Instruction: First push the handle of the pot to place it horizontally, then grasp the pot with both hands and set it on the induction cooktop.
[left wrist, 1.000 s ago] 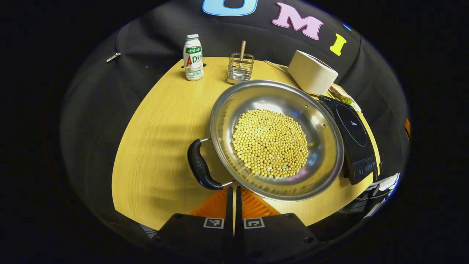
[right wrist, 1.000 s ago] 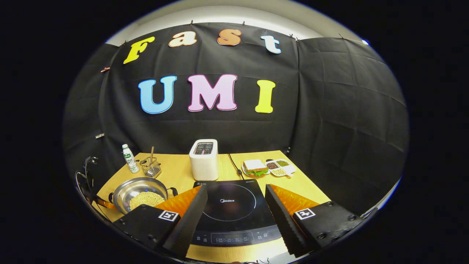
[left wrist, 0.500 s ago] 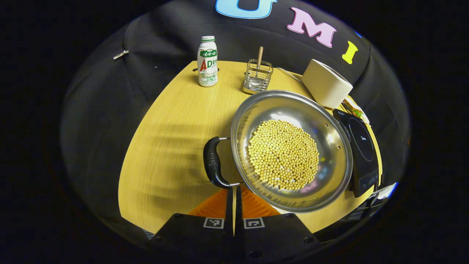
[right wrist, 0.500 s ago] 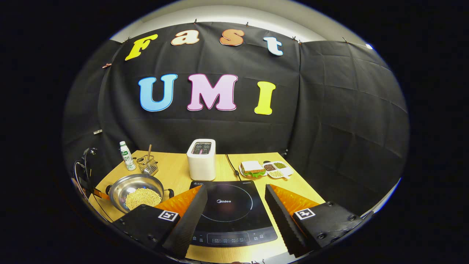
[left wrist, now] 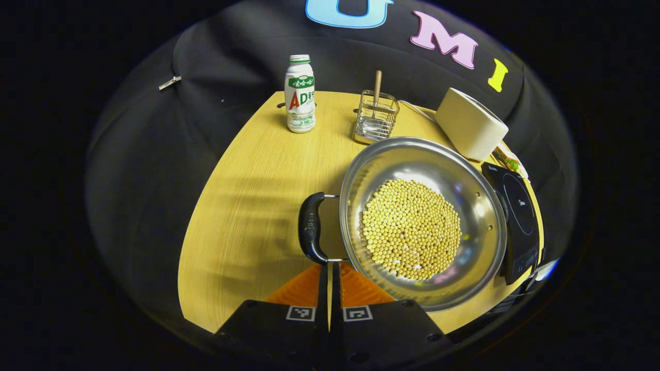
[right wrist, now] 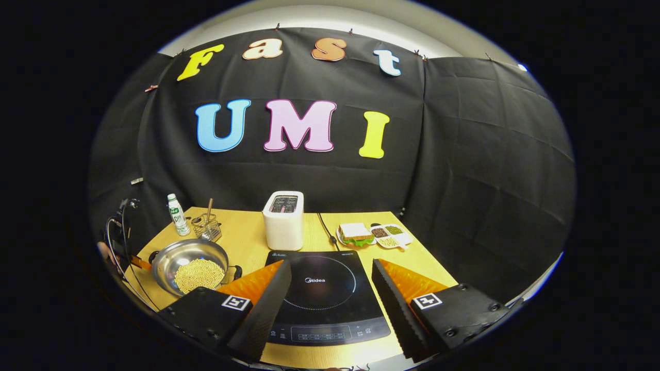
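Note:
A steel pot [left wrist: 479,180] full of yellow beans [left wrist: 411,227] rests on the wooden table [left wrist: 247,196]. Its black side handle [left wrist: 311,227] points toward my left gripper [left wrist: 329,268], which is shut, its tips touching the handle's near end. The black induction cooktop [left wrist: 518,211] lies just beyond the pot. In the right gripper view the pot [right wrist: 178,255] sits at the far left with a second black handle [right wrist: 237,271] on its cooktop side. My right gripper [right wrist: 330,288] stands open above the cooktop [right wrist: 322,293], with nothing between its fingers.
A white drink bottle [left wrist: 300,94], a wire holder [left wrist: 376,117] with a wooden stick and a white toaster [left wrist: 471,123] stand along the table's far side. A sandwich plate [right wrist: 357,234] and a divided dish [right wrist: 392,235] sit behind the cooktop. A cable [right wrist: 326,226] runs beside the toaster.
The pot has turned, so its near handle swung from lower left to face straight at my shut left gripper. The right gripper has stayed open over the cooktop.

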`<state>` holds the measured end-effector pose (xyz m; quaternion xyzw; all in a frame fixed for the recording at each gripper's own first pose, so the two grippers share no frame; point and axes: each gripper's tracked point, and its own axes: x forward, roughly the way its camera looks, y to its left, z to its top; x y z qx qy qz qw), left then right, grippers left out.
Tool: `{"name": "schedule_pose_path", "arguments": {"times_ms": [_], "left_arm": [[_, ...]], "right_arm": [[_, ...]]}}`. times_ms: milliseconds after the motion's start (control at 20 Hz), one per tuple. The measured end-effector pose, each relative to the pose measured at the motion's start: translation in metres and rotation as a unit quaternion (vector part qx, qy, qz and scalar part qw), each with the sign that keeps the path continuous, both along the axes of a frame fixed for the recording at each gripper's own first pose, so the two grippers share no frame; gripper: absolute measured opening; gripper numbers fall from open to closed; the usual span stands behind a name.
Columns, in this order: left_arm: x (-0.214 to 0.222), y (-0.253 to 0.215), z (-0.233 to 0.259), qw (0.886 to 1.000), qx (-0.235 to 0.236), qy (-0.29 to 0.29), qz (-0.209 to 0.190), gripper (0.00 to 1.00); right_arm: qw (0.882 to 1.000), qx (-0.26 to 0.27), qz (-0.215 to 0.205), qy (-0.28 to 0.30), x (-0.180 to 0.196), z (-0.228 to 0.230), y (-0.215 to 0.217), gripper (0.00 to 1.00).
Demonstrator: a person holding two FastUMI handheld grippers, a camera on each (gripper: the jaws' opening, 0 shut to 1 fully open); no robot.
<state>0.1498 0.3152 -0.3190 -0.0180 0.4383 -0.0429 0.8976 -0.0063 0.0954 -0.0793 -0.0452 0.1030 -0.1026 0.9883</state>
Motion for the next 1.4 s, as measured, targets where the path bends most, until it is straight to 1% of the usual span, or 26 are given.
{"name": "schedule_pose_path", "arguments": {"times_ms": [250,450,600,750,800,950,1000,1150,1250,1400], "left_arm": [[0.008,0.005,0.001,1.0,0.006,-0.007,-0.003,0.05],[0.001,0.005,0.01,1.0,-0.007,-0.025,0.012,0.05],[-0.01,0.017,0.02,0.999,-0.001,-0.035,0.027,0.06],[-0.019,0.026,0.034,0.998,-0.009,-0.05,0.046,0.12],[-0.022,0.028,0.04,0.997,-0.016,-0.057,0.052,0.21],[-0.025,0.034,0.057,0.993,-0.035,-0.083,0.07,0.23],[-0.026,0.033,0.064,0.992,-0.043,-0.092,0.071,0.36],[-0.029,0.034,0.082,0.989,-0.049,-0.12,0.068,0.97],[-0.024,0.037,0.086,0.989,-0.039,-0.129,0.068,0.95],[-0.019,0.035,0.095,0.987,-0.032,-0.143,0.059,0.95]], "right_arm": [[1.0,-0.002,0.007,0.011,-0.001,-0.008,0.007,0.98],[1.0,-0.002,0.018,0.018,0.0,-0.014,0.014,0.98],[0.999,0.011,0.029,0.028,0.007,-0.021,0.026,0.98],[0.998,0.022,0.046,0.033,0.019,-0.025,0.043,0.98],[0.998,0.024,0.052,0.034,0.023,-0.025,0.049,0.98],[0.996,0.026,0.073,0.04,0.034,-0.027,0.066,0.98],[0.996,0.026,0.079,0.042,0.038,-0.028,0.07,0.98],[0.993,0.034,0.096,0.055,0.049,-0.036,0.087,0.98],[0.991,0.042,0.107,0.069,0.059,-0.044,0.1,0.98],[0.986,0.07,0.117,0.096,0.068,-0.063,0.121,0.99]]}}
